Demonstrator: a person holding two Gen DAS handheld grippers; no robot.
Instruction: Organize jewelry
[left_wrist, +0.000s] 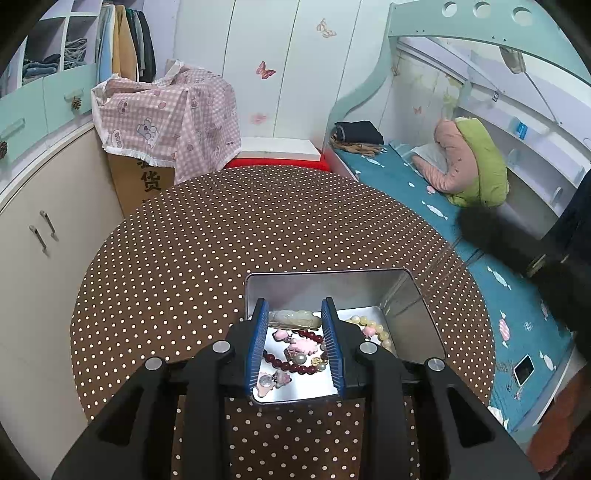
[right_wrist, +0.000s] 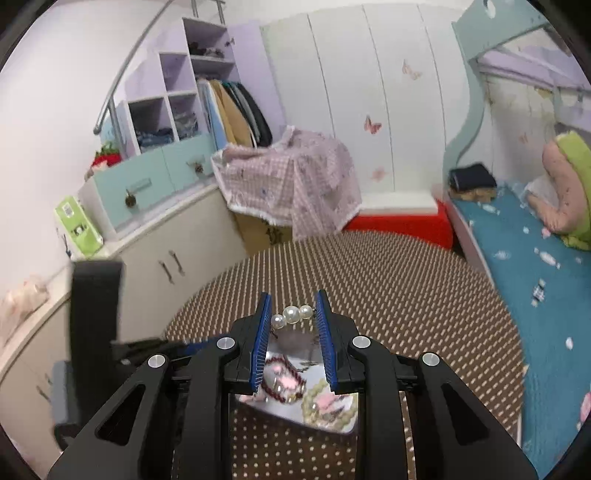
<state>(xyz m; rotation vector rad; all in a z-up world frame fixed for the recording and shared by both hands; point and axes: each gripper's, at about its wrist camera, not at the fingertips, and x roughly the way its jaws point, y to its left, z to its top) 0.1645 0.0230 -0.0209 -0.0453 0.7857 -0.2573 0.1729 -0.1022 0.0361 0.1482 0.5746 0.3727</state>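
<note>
An open silver tin box (left_wrist: 410, 317) sits on the brown polka-dot table. It holds a dark red bead bracelet (left_wrist: 291, 363), pink charms (left_wrist: 301, 345), a pale carved piece (left_wrist: 295, 319) and a cream bead bracelet (left_wrist: 373, 328). My left gripper (left_wrist: 295, 314) is open over the tin, its jaws either side of the jewelry. My right gripper (right_wrist: 291, 308) is shut on a pearl piece (right_wrist: 291, 314) held above the tin (right_wrist: 332, 417). The tin's jewelry shows blurred below it.
The round polka-dot table (left_wrist: 221, 240) stretches ahead. A bed with a blue sheet (left_wrist: 498, 288) lies to the right, cabinets (left_wrist: 37, 258) to the left. A cardboard box under pink checked cloth (left_wrist: 170, 122) stands beyond the table. The left gripper's body (right_wrist: 96, 314) shows at left.
</note>
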